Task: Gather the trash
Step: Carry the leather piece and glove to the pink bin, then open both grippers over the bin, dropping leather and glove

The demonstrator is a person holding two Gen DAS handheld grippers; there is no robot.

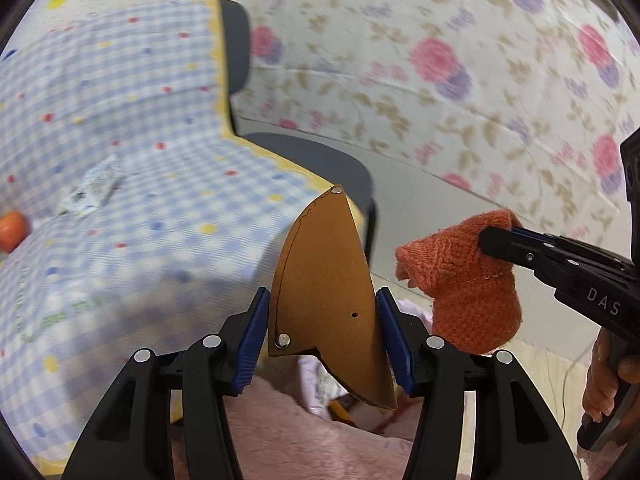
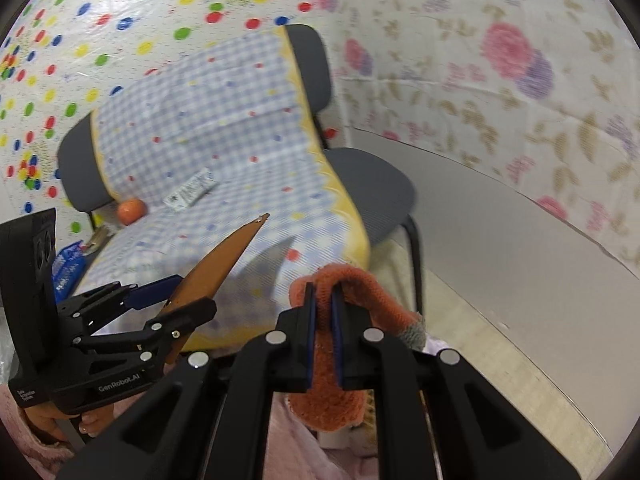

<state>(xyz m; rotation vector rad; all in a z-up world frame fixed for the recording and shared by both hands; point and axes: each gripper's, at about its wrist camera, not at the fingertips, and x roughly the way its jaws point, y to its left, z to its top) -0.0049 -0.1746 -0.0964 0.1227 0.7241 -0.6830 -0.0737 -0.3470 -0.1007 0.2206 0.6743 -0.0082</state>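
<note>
My left gripper is shut on a tan leather piece with rivets, held upright beside the chair's front edge; the leather piece also shows in the right wrist view. My right gripper is shut on an orange knitted sock, which hangs over and below the pads. The sock also shows at the right of the left wrist view. A white wrapper and an orange ball lie on the chair's checked cover.
The grey chair stands against a flowered wall sheet and a dotted one. A blue packet lies left of the chair. Pink fleece lies below the grippers. Grey floor stretches to the right.
</note>
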